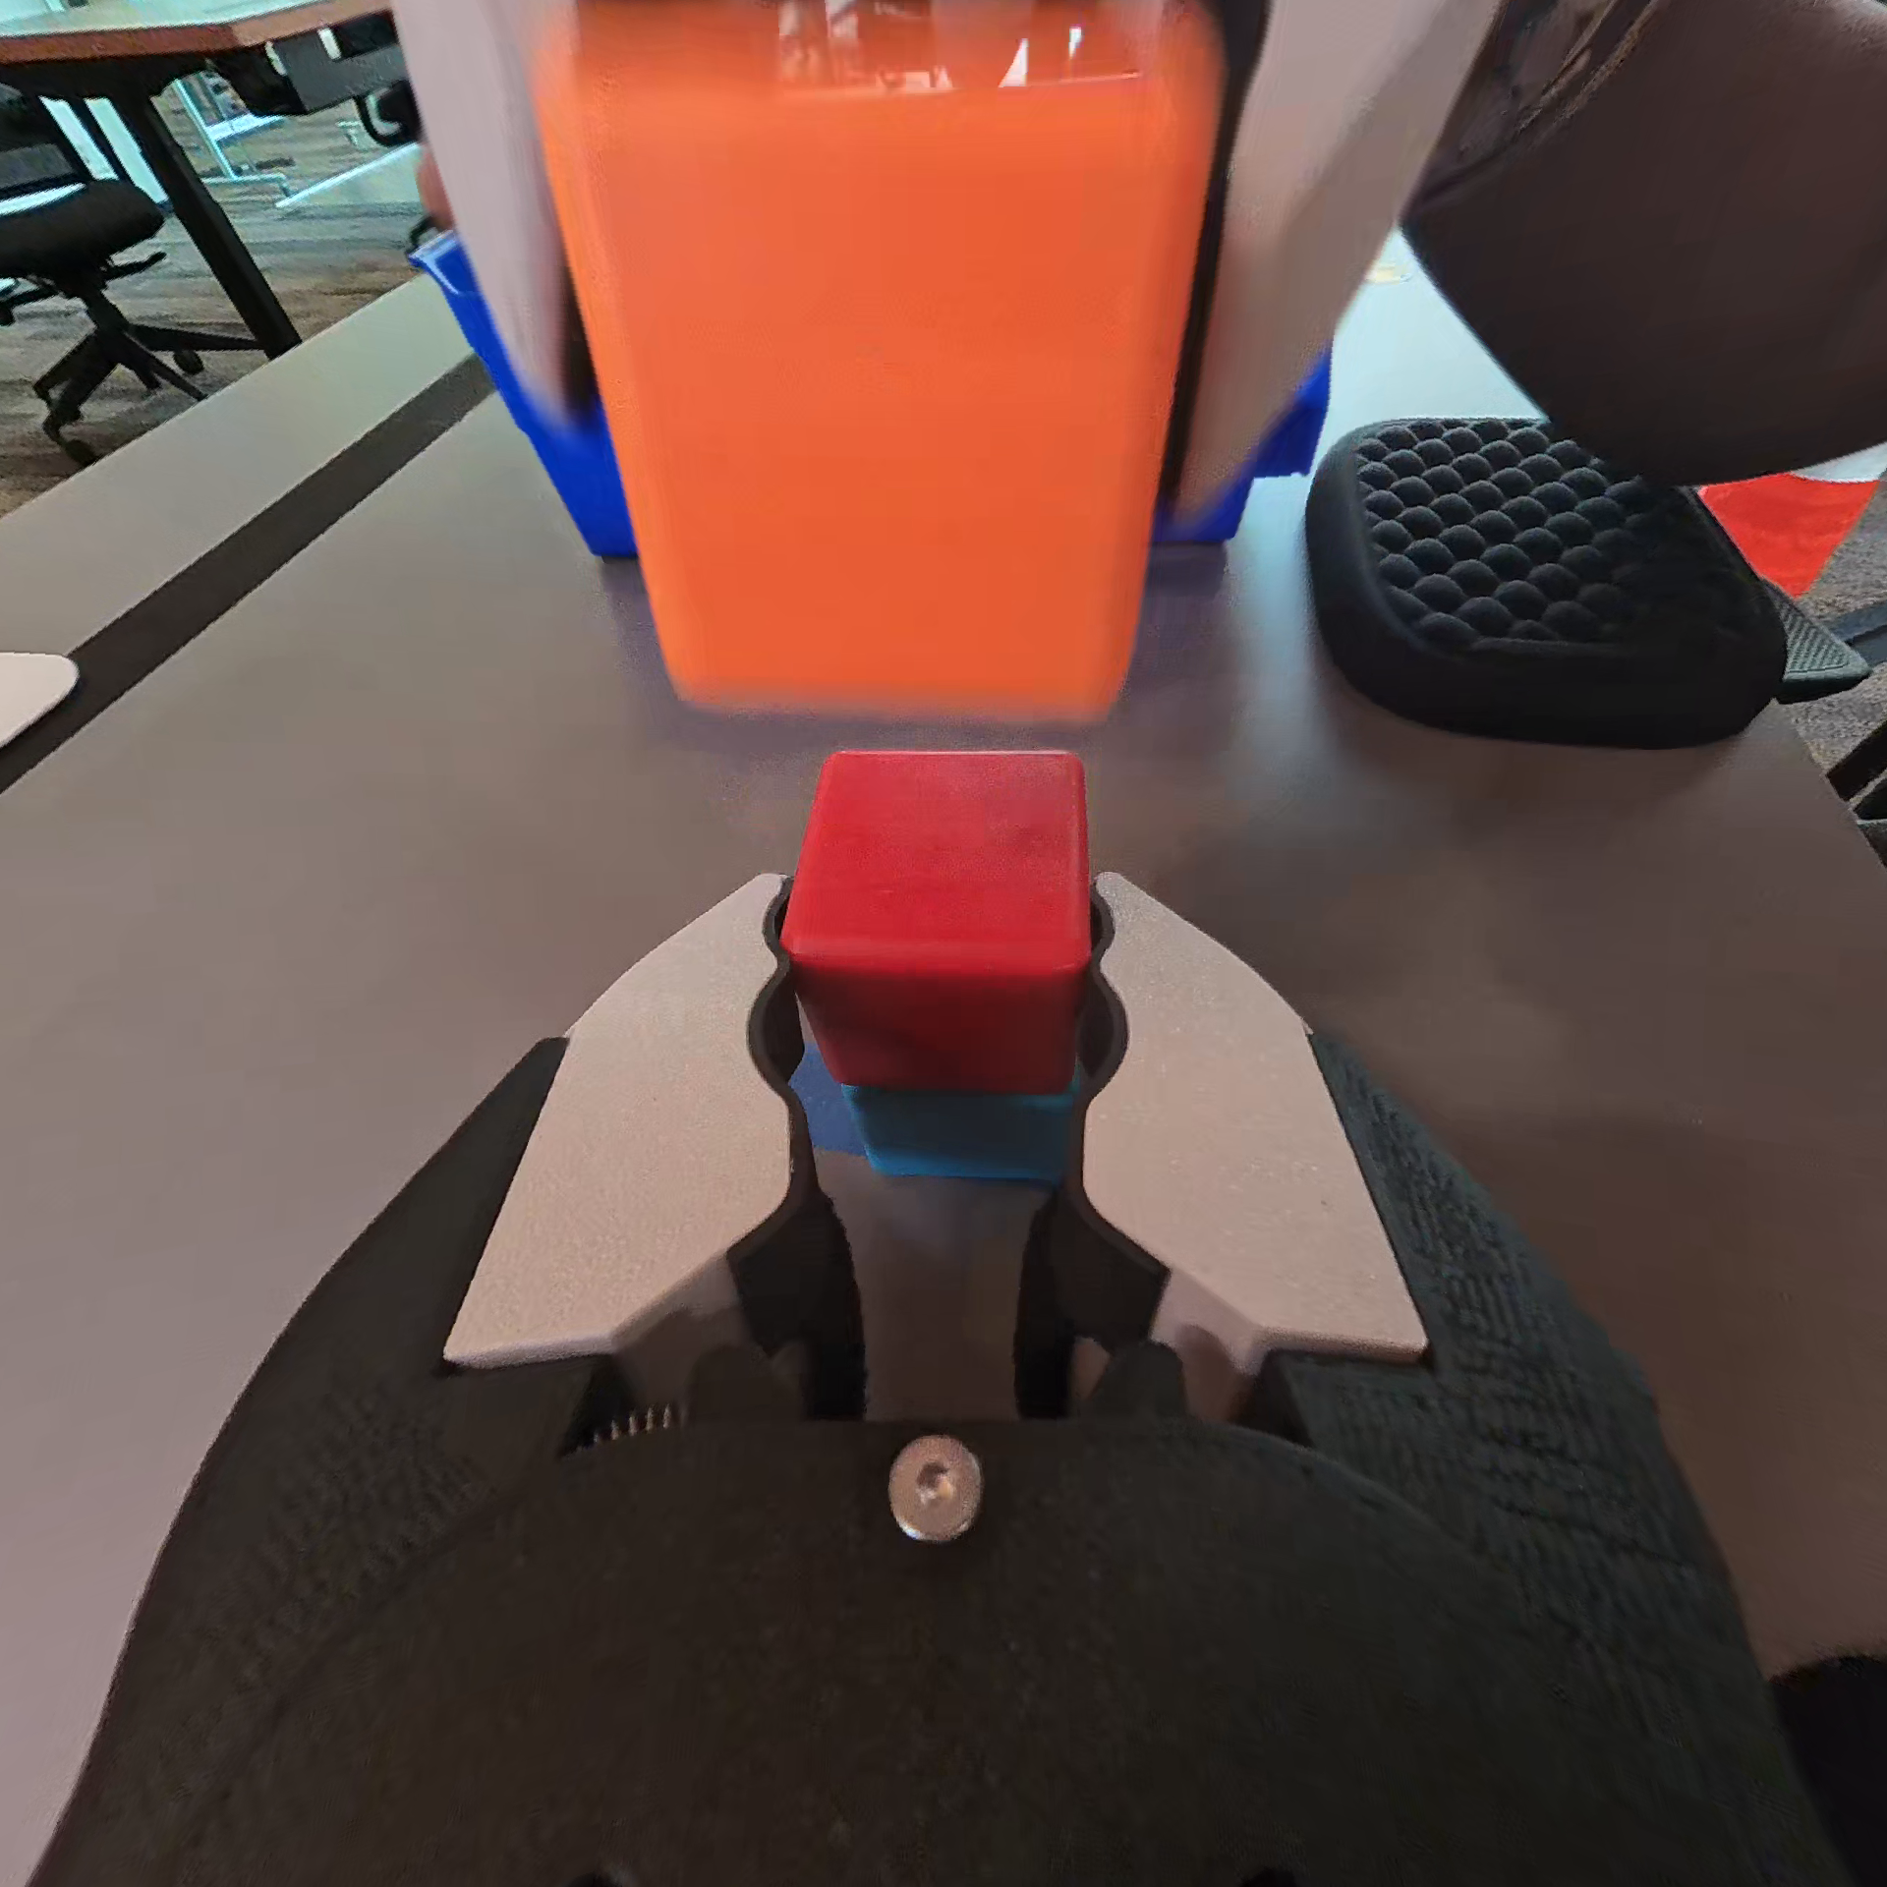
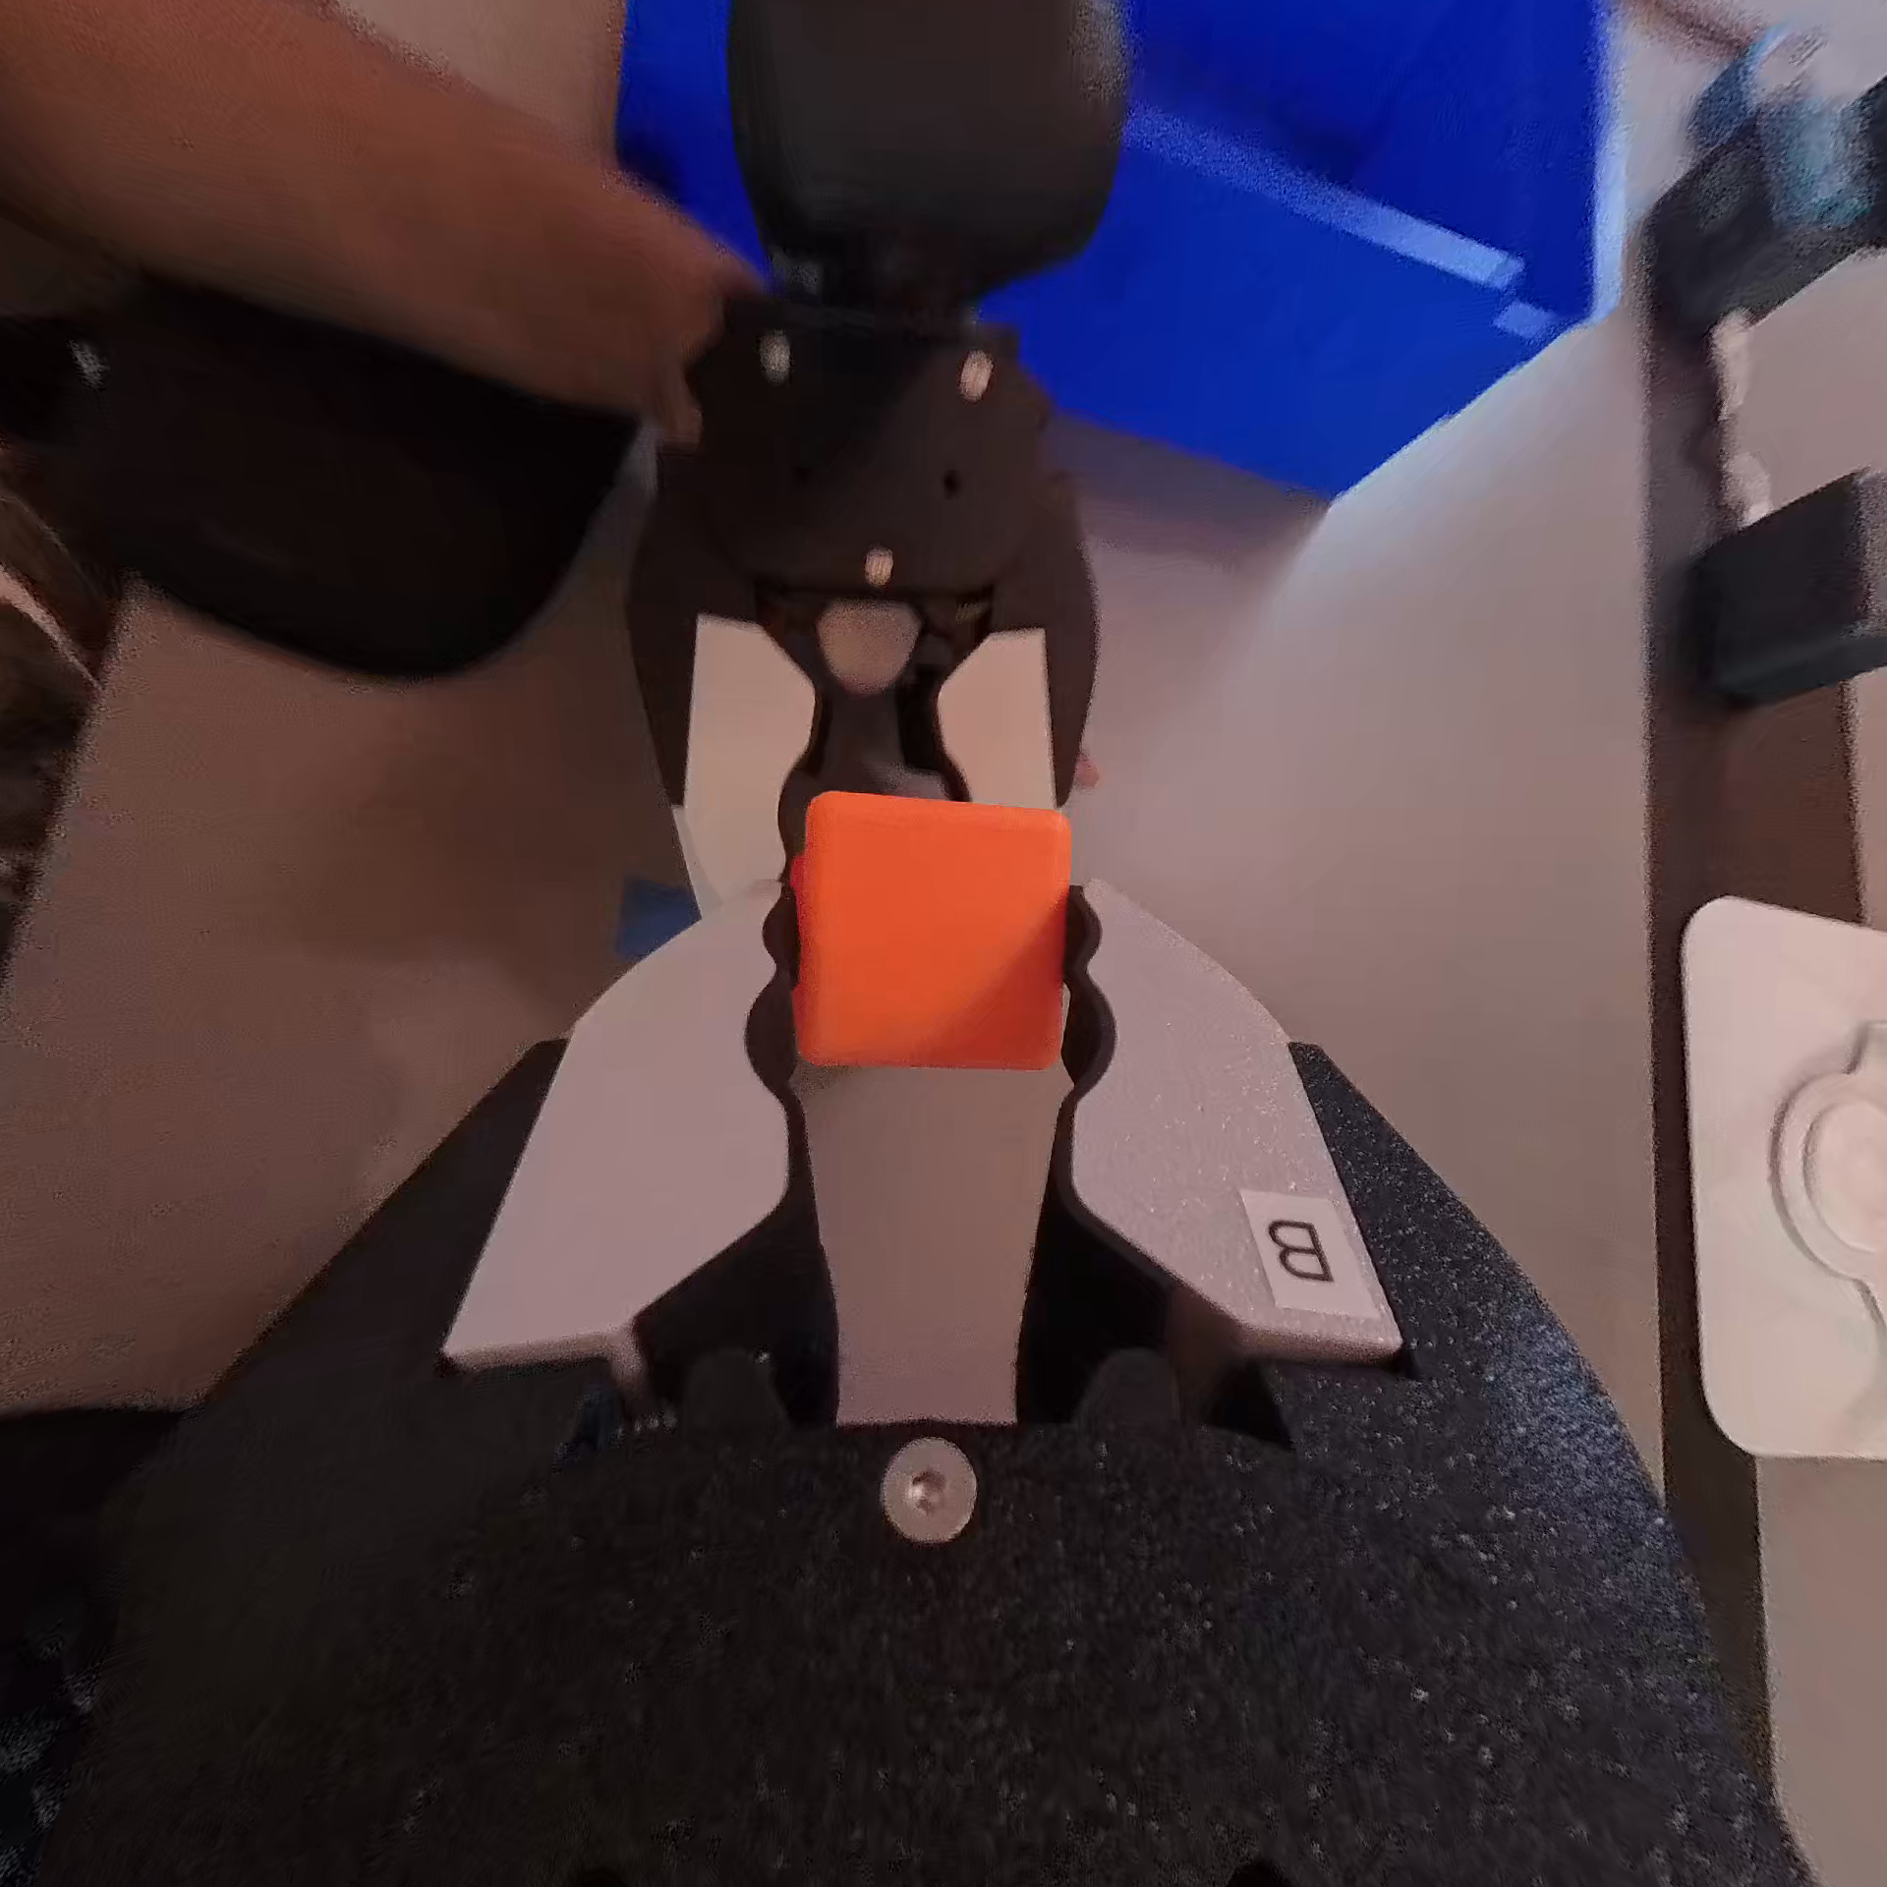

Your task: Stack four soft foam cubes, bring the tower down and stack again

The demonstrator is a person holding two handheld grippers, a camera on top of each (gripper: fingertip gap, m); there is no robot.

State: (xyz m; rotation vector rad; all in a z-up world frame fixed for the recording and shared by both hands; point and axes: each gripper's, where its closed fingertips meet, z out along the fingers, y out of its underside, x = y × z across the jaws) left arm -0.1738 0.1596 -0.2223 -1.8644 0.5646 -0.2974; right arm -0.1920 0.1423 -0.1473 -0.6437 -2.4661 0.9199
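In the left wrist view my left gripper (image 1: 939,893) is shut on a red foam cube (image 1: 934,919) that sits on top of a blue cube (image 1: 960,1133) on the dark table (image 1: 306,868). A blurred orange cube (image 1: 878,357) hangs just above and beyond the red one, held between the right gripper's grey fingers (image 1: 1297,204). In the right wrist view my right gripper (image 2: 929,899) is shut on the orange cube (image 2: 929,939). The left gripper's fingers (image 2: 730,715) face it from beyond. The orange cube hides the red and blue cubes there.
A blue bin (image 1: 572,449) stands at the back of the table, also in the right wrist view (image 2: 1276,255). A black mesh chair back (image 1: 1521,582) is at the right edge. A white flat object (image 2: 1797,1174) lies to the side. A person's arm (image 2: 306,204) reaches in. There is about 7 centimetres between the tips of the two grippers. The white flat object (image 2: 1797,1174) is about equally far from each gripper, around 40 centimetres.
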